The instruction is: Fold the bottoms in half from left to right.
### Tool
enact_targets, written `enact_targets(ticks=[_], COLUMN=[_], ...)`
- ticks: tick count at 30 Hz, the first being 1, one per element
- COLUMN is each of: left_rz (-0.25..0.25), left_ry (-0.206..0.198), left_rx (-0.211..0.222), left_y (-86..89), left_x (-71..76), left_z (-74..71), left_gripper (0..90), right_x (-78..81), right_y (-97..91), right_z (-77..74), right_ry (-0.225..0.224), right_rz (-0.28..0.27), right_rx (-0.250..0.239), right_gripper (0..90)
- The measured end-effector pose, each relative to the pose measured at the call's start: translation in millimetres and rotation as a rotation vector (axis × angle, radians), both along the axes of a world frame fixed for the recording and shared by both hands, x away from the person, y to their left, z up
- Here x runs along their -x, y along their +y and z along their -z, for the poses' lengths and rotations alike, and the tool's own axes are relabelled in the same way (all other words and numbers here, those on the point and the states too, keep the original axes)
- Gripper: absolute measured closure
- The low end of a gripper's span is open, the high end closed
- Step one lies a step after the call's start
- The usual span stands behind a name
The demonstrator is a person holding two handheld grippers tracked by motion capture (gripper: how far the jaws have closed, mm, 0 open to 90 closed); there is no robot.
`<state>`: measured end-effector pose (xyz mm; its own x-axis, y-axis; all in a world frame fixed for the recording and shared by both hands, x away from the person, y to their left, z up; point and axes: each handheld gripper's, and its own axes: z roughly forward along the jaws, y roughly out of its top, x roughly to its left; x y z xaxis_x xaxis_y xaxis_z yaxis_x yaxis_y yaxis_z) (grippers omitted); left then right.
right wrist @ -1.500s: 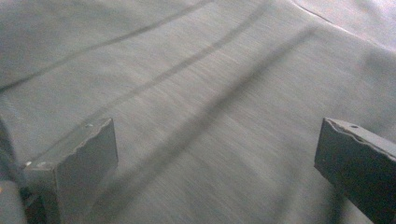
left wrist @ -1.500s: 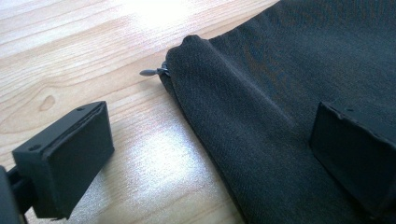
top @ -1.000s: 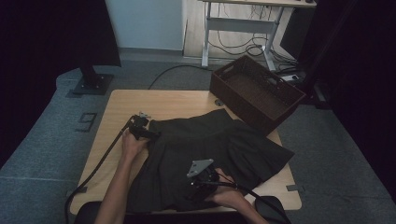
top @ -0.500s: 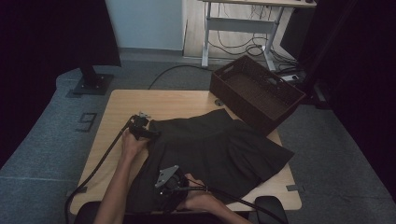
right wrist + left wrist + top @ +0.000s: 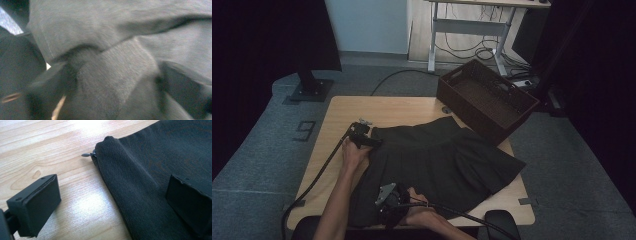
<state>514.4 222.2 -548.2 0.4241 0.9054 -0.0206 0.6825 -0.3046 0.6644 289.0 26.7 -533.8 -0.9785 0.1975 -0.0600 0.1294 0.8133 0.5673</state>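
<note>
A dark pleated garment (image 5: 447,155) lies spread on the wooden table (image 5: 387,107). My left gripper (image 5: 373,142) rests at its far left corner. In the left gripper view this gripper (image 5: 112,202) is open, one jaw over bare wood and the other over the cloth (image 5: 150,157), with a small zip pull (image 5: 86,155) at the edge. My right gripper (image 5: 384,207) is low over the garment's near left part. Its jaws (image 5: 112,85) have just been closing and stand wide apart around a raised fold of cloth (image 5: 112,25); the picture is blurred.
A brown woven basket (image 5: 487,100) sits on the table's far right corner, touching the garment's far edge. Cables trail from both grippers off the near edge. A black stand base (image 5: 309,90) and desk legs with cables stand on the floor beyond the table.
My right gripper has moved left and down to the garment's near left part. The left gripper has stayed at the far left corner.
</note>
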Motion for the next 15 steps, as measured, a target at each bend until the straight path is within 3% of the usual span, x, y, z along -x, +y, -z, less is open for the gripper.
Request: enact_targets(ticks=[3,5,9,12,15], left_rz=[0.013,0.037,0.106,0.122,0.141], left_ry=[-0.005,-0.021,-0.055,-0.057,-0.042], left_rx=[0.002,0.009,0.036,0.046,0.067], left_y=[0.1,0.1,-1.6,-4.6,-8.7], left_x=[1.1,4.1,12.7,16.4,19.6], left_z=[-0.4,-1.0,-2.4,-3.5,-4.9], left_gripper=[0.9,6.4,30.1,44.8,65.4], right_x=[-9.2,-12.3,-13.3,-14.1,-13.7], right_y=[-5.7,-7.5,-9.1,-9.5,-9.0], right_z=[-4.2,-6.0,-9.6,-10.5,-10.9], right_ry=[0.007,0.003,-0.040,-0.053,-0.069], right_rz=[0.015,0.016,0.012,-0.002,-0.017], right_rx=[-0.002,0.005,0.042,0.054,0.062], right_gripper=[30.5,38.8,57.6,63.5,67.0])
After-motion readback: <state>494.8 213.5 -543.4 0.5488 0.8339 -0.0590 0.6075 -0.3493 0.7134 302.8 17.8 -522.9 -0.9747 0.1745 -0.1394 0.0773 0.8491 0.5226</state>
